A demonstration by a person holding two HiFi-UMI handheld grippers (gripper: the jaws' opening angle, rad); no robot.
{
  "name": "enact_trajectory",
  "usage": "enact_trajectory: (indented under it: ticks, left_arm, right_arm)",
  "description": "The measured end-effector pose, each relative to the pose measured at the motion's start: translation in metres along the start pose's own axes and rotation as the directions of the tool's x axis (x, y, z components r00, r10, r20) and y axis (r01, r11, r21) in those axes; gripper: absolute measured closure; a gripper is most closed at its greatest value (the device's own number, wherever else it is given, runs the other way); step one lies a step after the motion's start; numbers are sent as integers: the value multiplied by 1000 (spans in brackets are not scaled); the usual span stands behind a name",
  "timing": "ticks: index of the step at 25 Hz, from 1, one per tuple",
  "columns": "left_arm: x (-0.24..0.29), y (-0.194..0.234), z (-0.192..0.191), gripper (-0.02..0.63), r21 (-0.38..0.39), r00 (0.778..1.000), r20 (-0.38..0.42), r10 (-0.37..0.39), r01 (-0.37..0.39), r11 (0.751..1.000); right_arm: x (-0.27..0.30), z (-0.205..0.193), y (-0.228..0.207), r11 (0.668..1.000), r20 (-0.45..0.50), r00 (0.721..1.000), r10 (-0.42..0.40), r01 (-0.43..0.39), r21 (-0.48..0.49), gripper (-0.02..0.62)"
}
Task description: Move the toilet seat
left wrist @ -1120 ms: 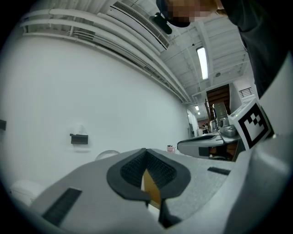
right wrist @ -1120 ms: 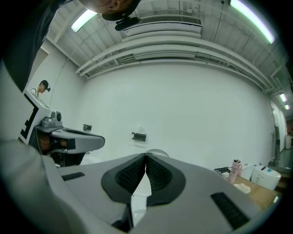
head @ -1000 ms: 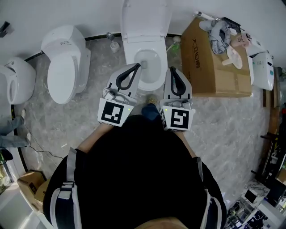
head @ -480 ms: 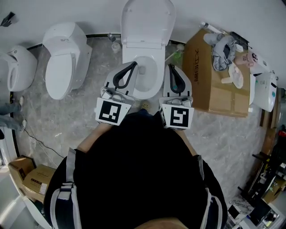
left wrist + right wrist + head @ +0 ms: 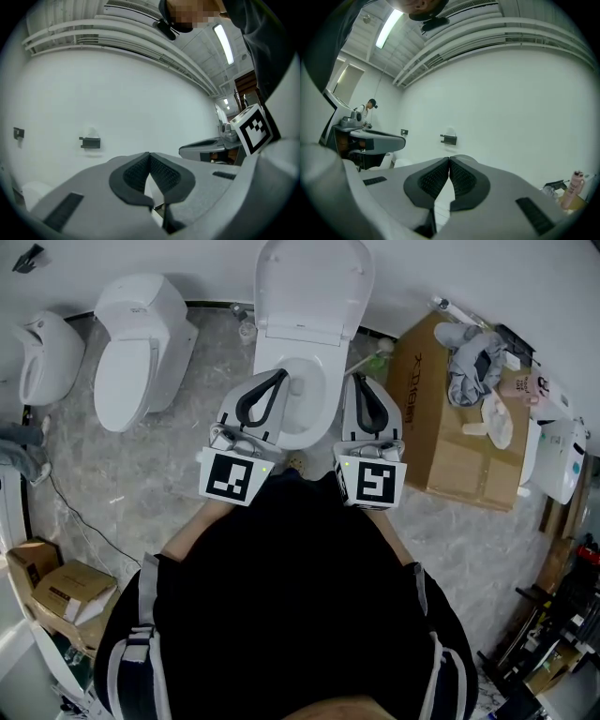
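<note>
Grey floor point(image 5: 112, 493) underfoot. Left gripper point(image 5: 284, 377) and right gripper point(image 5: 362, 382) had jaws pressed together, empty. Over the past second the toilet became centred; toilet seat point(image 5: 302, 432) lay between the tips, lid point(image 5: 314, 282) raised beyond. Approach looked finished.

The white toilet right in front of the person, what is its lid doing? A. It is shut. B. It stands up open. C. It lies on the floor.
B: the white toilet lid is raised toward the wall, leaving the bowl uncovered.
</note>
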State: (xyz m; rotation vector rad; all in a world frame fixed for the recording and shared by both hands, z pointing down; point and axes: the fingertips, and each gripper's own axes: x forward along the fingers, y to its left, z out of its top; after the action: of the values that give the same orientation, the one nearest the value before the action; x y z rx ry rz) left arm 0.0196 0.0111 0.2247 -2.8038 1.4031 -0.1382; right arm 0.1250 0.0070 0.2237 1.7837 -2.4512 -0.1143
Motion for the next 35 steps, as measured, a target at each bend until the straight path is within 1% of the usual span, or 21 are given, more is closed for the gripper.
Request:
enact_trajectory:
  ticks: [4,7,10,16,18,22,24,27,32,35]
  left_arm:
    - [-3,0,-4,600,12,1000,-12,14,-14,1000]
    - [-8,4,-12,600,-4,999,-26,27,-27,1000]
    - [-10,6,-14,600,-15,999,-25,24,-24,1000]
    - [-2,12,-2,600,4,1000,-9,-15,15,1000]
    - [1,12,1,600,9,999,-2,-32,32,999]
    - [9,14,1,600,18,998,5,-57,56,998]
    - [12,15,-4,600,19,998,-7,-68,68,998]
    - [18,17,-17,600,6,996,-30,-83,83,997]
    - [25,23,-44,599,-21,993,-79,-91,89,996]
    - [30,28,-66,599,-38,991,-105,-88,85,996]
  right_arm:
    - [0,-10,-4,1000,-15,1000,3,-3,11,572]
    - [0,-12,0,1000,-20,1000,8,-8,15,572]
    - [-2,-8,7,1000,-10,1000,19,-19,0,572]
    - [2,3,11,1000,-1,1000,10,-10,-15,572]
    - [3,3,10,1000,-13,1000,5,-5,-20,572]
    - [7,1,9,1000,-4,1000,-13,13,-13,572]
    - [9,-7,11,1000,-30,1000,-3,2,-30,572]
    - [13,-27,13,999,-104,995,2,-6,-38,572]
    - [18,-52,13,999,-150,989,4,-9,-34,572]
    - [21,-73,14,1000,-174,985,14,-19,-25,572]
